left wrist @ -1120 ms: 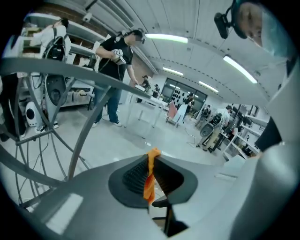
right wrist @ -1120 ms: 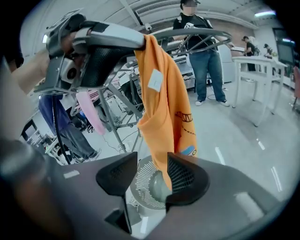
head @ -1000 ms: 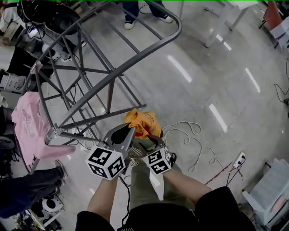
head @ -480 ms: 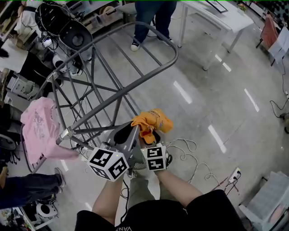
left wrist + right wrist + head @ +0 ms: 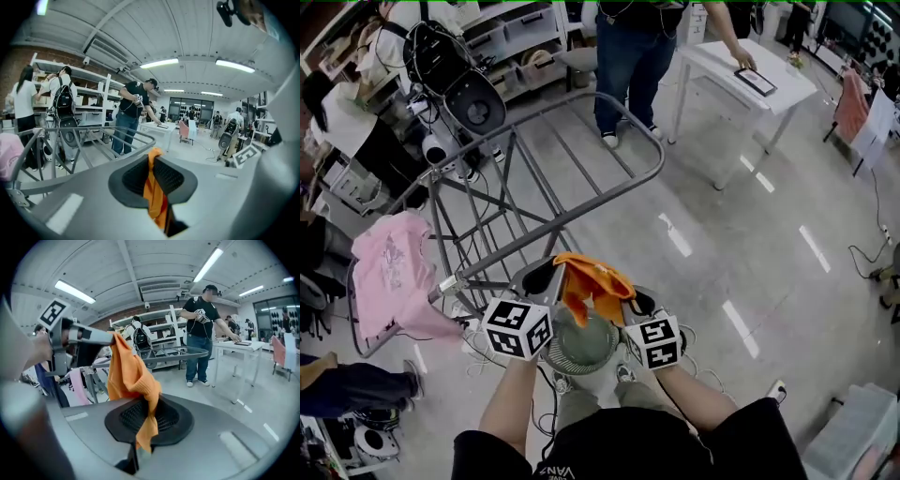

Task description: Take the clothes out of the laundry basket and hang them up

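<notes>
An orange cloth [image 5: 592, 280] hangs stretched between my two grippers, above a round grey-green laundry basket [image 5: 582, 345]. My left gripper [image 5: 551, 277] is shut on the cloth's left corner; in the left gripper view the orange cloth [image 5: 155, 194] runs down between the pads of that gripper [image 5: 157, 187]. My right gripper [image 5: 627, 302] has its jaws closing onto the cloth's other edge. In the right gripper view its pads press on the orange fold [image 5: 131, 375] inside the gripper [image 5: 143, 426]. The grey drying rack [image 5: 546, 167] stands just beyond, with a pink garment [image 5: 389, 275] draped on its left end.
A person in jeans [image 5: 630, 56] leans over a white table [image 5: 752, 82] behind the rack. Camera gear and black bags [image 5: 455, 80] crowd the left side. Another person's legs [image 5: 352, 389] stand at the lower left. Cables [image 5: 773, 389] lie on the floor at right.
The bunched orange cloth has been drawn out between the grippers. My right gripper moved to the right and closed on the cloth's edge. The view has tilted up towards the rack.
</notes>
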The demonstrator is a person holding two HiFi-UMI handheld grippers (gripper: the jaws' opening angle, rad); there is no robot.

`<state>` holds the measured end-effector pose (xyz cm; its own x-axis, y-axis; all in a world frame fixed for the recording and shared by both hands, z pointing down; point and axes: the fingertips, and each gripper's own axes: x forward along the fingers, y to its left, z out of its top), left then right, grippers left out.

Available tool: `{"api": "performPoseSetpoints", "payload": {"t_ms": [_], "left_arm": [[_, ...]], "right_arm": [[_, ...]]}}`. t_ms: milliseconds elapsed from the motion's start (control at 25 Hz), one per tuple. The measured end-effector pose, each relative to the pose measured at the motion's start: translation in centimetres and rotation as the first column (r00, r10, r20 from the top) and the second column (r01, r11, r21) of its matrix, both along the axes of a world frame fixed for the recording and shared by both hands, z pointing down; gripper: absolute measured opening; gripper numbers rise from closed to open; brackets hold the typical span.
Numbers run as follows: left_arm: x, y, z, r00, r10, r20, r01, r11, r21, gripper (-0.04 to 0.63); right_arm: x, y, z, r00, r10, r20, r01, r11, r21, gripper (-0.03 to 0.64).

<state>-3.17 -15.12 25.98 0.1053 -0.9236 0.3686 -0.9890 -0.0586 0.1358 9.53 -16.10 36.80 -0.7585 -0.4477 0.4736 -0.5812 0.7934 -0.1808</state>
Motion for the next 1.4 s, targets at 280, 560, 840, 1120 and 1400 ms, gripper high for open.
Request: {"api": "performPoseSetpoints", "payload": {"t_ms": [280, 560, 840, 1120, 1400], "left_arm": [[-1.4, 1.8, 0.6, 0.987, 0.099, 0.128, -0.091, 0.994, -0.065, 0.029], [-2.8, 0.9, -3.3, 0.857, 0.357, 0.372, -0.338, 0.934, -0.117, 0.029], [-7.3, -1.5, -11.4, 0.695, 0.529, 0.487, -0.567, 0.820, -0.082, 0.029], [-11.7, -6.8, -24.0, 0.593, 0.543, 0.595, -0.691, 0.722, 0.029, 0.029], [-15.4, -11.9, -31.0, 0.528, 0.536, 0.659, -0.731, 0.681, 0.032, 0.029]], "right_arm": [[2.6, -0.3, -5.3, 0.990, -0.138, 0.022, 0.138, 0.990, -0.003, 0.026], [1.4, -1.1, -12.7, 0.981, -0.196, 0.016, 0.195, 0.981, 0.013, 0.023], [-3.0, -2.3, -23.2, 0.993, -0.121, 0.008, 0.119, 0.985, 0.128, 0.023], [-7.2, -4.0, -35.1, 0.999, -0.022, 0.032, 0.014, 0.975, 0.223, 0.023], [-10.8, -7.7, -42.1, 0.996, 0.083, 0.041, -0.090, 0.971, 0.221, 0.023]]}}
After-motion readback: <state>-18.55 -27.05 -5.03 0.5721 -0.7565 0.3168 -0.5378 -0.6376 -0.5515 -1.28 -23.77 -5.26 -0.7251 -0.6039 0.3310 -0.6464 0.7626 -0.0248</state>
